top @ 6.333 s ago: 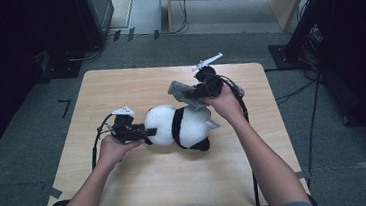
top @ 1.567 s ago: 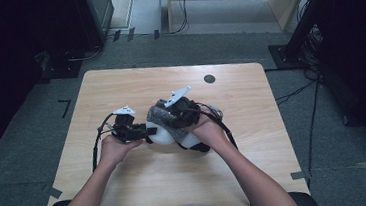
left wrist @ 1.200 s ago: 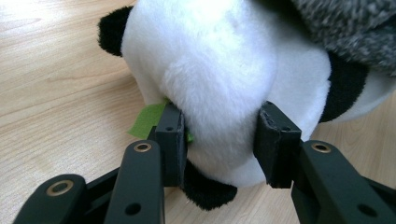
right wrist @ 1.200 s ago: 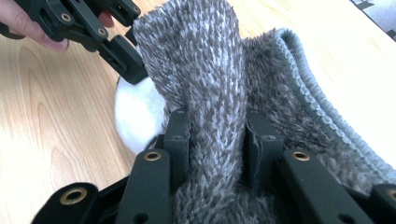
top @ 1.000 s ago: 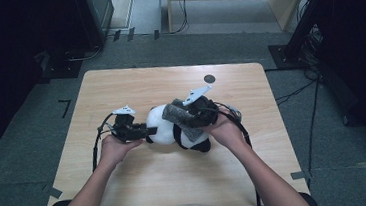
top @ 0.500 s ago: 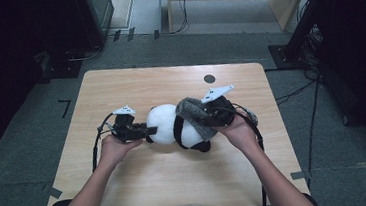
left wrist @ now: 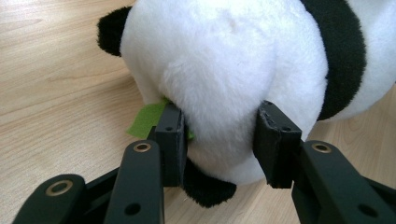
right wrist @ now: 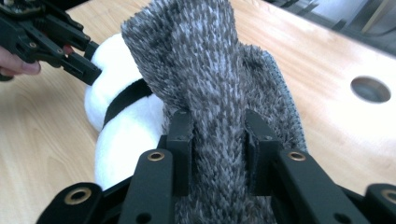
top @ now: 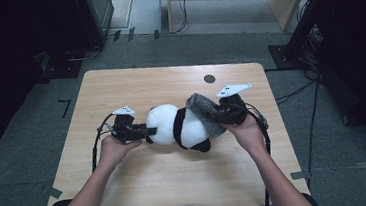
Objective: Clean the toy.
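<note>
Two grippers work one toy panda [top: 178,128] lying mid-table [top: 134,82]. The left gripper [top: 141,132] pinches the panda's white head; the right gripper [top: 212,115] clamps a grey furry cloth [top: 203,112] draped over the panda's body.

- The plush panda [top: 175,126] lies on its side across the middle of the table, white and round-bodied with a black band around its middle, a black ear at its left end and a black paw on the near side.
- A small green tag [left wrist: 145,119] sticks out from under its head.
- The grey shaggy cloth [top: 203,114] is bunched up and draped over the panda's right end, touching the white fur.
</note>
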`<state>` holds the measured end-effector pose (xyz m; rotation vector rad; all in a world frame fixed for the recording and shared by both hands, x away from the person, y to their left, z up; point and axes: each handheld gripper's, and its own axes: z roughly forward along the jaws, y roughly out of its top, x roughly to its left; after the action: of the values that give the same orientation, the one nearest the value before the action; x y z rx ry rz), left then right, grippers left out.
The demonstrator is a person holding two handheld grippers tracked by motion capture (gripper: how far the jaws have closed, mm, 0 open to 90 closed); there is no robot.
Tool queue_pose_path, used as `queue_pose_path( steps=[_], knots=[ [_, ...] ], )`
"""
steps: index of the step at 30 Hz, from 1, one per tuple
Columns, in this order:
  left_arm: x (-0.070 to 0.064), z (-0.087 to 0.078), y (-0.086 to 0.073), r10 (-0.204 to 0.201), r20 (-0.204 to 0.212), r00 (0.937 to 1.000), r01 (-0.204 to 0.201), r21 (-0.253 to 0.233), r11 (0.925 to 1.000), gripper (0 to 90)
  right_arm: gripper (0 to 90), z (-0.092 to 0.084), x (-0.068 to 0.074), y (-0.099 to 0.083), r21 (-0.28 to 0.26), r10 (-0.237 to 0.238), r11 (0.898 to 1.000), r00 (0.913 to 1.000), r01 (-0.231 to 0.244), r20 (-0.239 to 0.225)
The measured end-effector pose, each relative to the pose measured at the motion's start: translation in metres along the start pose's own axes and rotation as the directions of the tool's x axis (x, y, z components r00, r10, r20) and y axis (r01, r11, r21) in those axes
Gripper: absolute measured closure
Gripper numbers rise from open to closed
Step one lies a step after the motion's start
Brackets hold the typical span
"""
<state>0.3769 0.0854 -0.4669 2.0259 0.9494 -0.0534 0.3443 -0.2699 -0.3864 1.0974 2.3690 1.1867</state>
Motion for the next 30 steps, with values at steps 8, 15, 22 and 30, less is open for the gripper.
queue_pose_path(
  steps=[8,15,22,30],
  knots=[
    [-0.001,0.000,0.000,0.005,-0.006,1.0000,-0.005,0.001,1.0000,58.3,59.5,0.003,-0.006,-0.017,-0.031,0.045,0.998,0.9970,-0.047,-0.063],
    [-0.002,0.000,0.000,0.009,-0.008,0.9999,-0.009,-0.001,1.0000,58.3,69.4,0.004,-0.006,-0.023,-0.015,0.054,0.998,0.9971,-0.055,-0.054],
    [-0.003,0.000,0.001,0.008,-0.007,0.9999,-0.008,-0.008,0.9999,58.3,70.8,0.005,-0.010,-0.032,-0.021,0.094,0.995,0.9939,-0.095,-0.057],
    [-0.003,0.000,0.001,0.008,-0.004,1.0000,-0.008,-0.009,0.9999,58.5,72.1,0.006,-0.016,-0.040,-0.005,0.125,0.992,0.9905,-0.126,-0.057]
  ],
)
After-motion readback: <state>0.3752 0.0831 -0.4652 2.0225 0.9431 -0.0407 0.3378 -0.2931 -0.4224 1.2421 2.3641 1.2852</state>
